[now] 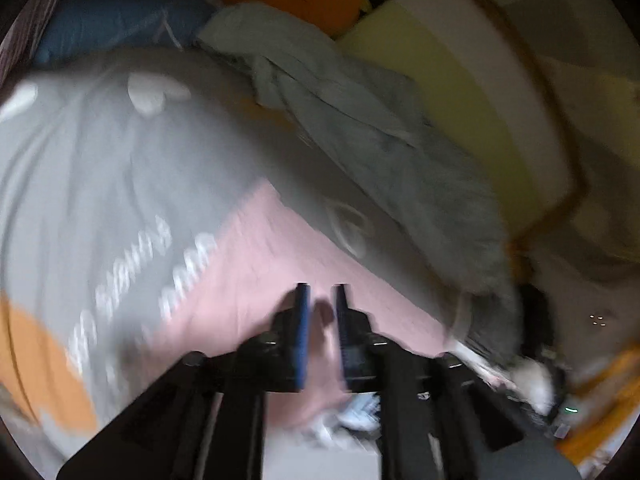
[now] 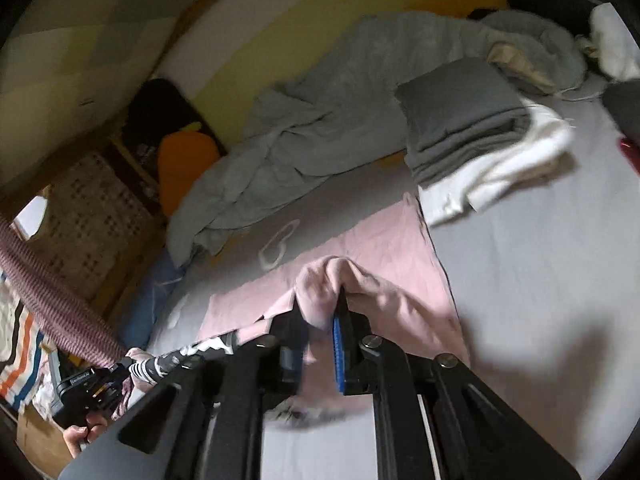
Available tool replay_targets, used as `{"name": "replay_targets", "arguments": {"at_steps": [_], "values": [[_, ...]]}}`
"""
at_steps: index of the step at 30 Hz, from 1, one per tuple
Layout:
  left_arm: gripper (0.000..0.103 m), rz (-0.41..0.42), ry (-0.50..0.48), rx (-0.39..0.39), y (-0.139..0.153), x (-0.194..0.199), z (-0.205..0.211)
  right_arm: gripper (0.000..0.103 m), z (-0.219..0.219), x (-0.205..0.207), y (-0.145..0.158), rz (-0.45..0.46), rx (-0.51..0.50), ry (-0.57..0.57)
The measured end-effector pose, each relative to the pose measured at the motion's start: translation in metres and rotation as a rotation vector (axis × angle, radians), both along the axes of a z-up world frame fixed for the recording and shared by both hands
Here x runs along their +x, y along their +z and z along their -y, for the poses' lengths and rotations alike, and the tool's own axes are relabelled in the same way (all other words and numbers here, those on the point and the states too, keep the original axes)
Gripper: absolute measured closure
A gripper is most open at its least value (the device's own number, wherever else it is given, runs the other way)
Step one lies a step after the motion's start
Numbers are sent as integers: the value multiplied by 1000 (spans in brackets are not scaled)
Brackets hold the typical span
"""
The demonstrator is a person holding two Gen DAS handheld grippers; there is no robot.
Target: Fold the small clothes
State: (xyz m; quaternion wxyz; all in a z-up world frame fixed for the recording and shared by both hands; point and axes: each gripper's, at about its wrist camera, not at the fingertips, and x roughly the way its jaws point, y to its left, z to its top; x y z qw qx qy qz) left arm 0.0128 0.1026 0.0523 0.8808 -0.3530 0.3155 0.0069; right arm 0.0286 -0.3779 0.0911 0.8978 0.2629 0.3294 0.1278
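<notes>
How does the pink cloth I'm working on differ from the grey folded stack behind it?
The pink cloth garment lies mostly spread flat, one edge lifted and bunched in the right hand-held gripper; the dark grey folded stack is already folded in layers and untouched. Pink is light-coloured, the stack dark. Both rest on the grey bedsheet.

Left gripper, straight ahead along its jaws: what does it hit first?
Probably the flat pink cloth garment that the left gripper is already low over; the grey printed bedsheet lies beyond it. Motion blur leaves depth unclear.

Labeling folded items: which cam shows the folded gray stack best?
Right wrist view: the folded gray stack sits in full view on the bed, layered edges visible, beside white clothing. Left wrist view doesn't show it, only the blurred pink garment and bedding.
</notes>
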Motion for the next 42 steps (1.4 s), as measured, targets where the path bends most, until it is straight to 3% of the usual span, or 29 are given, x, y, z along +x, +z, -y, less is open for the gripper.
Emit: {"name": "replay_targets", "arguments": {"at_steps": [1,2,4,7,11,15,18,20,23,27,29,31,33,35,36,38,39,40,41,42], "values": [[48,-50,37,48,-6,14,-4,70,2,14,-6,-18,-17,-39],[47,-102,64,58,-16,21,-9,53,5,22,-12,-35,-34,-98],[47,-63,22,-41,-35,17,-21,35,17,17,-19,-37,-27,-180],[46,-102,-19,-15,-55,1,-25,34,30,-2,-27,-13,-42,-156],[46,-150,-87,-30,-80,-25,-26,33,34,-31,-44,-92,-110,-94],[45,-146,-122,-79,-94,-44,-18,33,32,-41,-78,-185,-21,15],[44,-159,-133,-19,-89,-40,-11,33,33,-28,-99,-215,81,-2],[44,-169,-114,4,-87,-36,-11,34,34,-22,-101,-215,92,-34],[44,-146,-68,57,-73,-33,-17,52,29,-24,-91,-197,-7,-74],[43,-59,-142,131,-41,-9,-22,48,32,-34,-55,-41,-176,-129],[43,-63,-224,144,-34,18,-19,38,19,-21,-34,13,-277,-7],[43,-87,-329,132,-32,46,-13,38,1,3,-20,22,-349,168],[43,-134,-405,119,-38,67,-7,37,-14,26,-13,62,-425,197],[43,-208,-466,116,-48,83,3,25,-25,56,-18,27,-462,230],[45,-242,-477,131,-55,89,9,25,-30,73,-24,-17,-455,260],[64,-247,-472,173,-62,95,14,25,-37,106,-44,-121,-419,308],[95,-238,-463,201,-62,97,16,27,-40,120,-56,-173,-414,322],[94,-209,-463,201,-62,98,15,45,-44,129,-67,-213,-428,325],[95,-164,-456,189,-58,97,14,84,-43,130,-74,-236,-442,326],[95,-135,-451,187,-53,96,13,90,-43,128,-77,-232,-446,333]]}}
